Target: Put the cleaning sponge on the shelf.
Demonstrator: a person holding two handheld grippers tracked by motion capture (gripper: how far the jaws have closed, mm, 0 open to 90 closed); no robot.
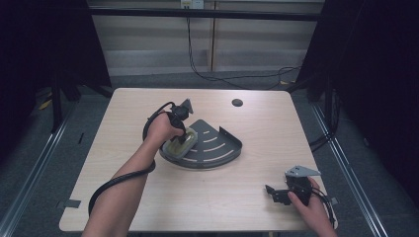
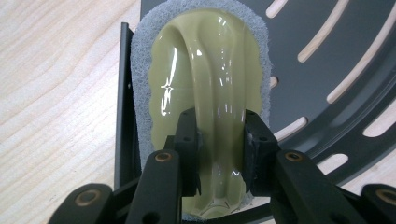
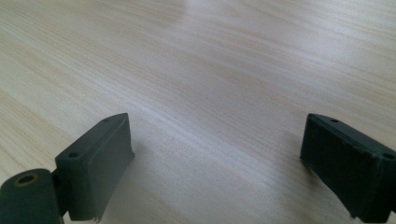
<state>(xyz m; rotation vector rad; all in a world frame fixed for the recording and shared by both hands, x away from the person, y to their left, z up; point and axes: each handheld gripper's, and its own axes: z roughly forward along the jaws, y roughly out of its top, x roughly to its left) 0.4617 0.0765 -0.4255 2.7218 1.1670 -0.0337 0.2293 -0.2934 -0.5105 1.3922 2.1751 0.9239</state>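
On the left end of the dark slotted corner tray [image 1: 217, 148], the left tool [image 2: 219, 140] pinches the glossy handle of a yellow-green scrubber [image 2: 205, 70], whose grey pad lies flat against the tray floor beside its straight wall. Scrubbing well probably means keeping the pad level, pressing evenly and stroking along the slots, not across them. The right tool [image 1: 276, 193] rests spread on the tabletop [image 1: 148, 197], well apart; it could steady the tray's rim.
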